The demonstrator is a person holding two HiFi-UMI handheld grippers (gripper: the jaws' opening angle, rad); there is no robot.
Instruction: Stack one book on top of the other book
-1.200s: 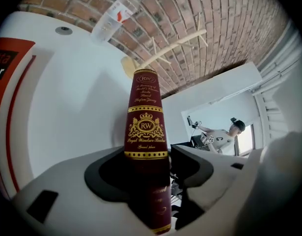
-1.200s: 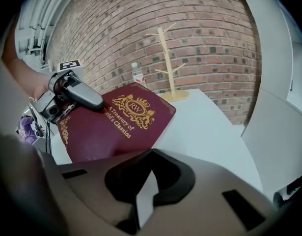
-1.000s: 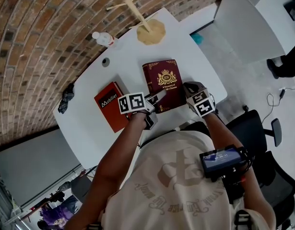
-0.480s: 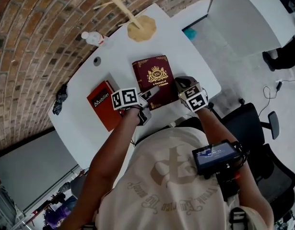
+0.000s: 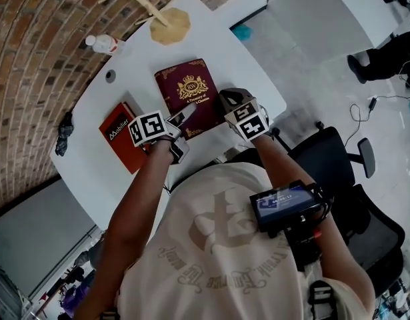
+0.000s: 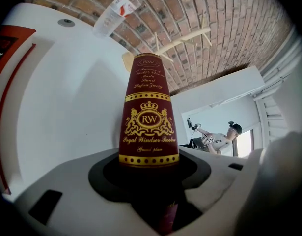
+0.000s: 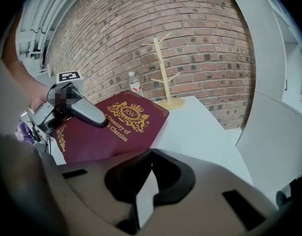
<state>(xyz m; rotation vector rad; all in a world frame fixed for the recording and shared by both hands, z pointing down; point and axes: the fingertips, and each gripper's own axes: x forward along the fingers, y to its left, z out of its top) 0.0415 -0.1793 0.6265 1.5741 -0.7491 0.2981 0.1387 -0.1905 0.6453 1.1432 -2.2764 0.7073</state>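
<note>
A thick maroon book [image 5: 190,97] with gold crest lies on the white table [image 5: 251,79]. A thinner red book [image 5: 121,135] lies to its left, a little apart. My left gripper [image 5: 181,117] is at the maroon book's near left corner. In the left gripper view the spine [image 6: 150,117] stands between its jaws [image 6: 150,168], which are shut on it. From the right gripper view, one left finger [image 7: 87,113] lies on the cover [image 7: 126,127]. My right gripper [image 5: 227,103] sits at the book's right edge, jaws [image 7: 150,167] together with only table showing below them.
Toward the brick wall stand a wooden mug tree [image 5: 166,24] and a lying water bottle [image 5: 101,43]. A small dark disc [image 5: 110,76] and a dark cloth [image 5: 63,124] lie at the table's left. An office chair [image 5: 338,159] is behind me on the right.
The head camera has swung, so the table sits further left and higher in the picture. Both grippers keep their places at the maroon book, and neither book has moved.
</note>
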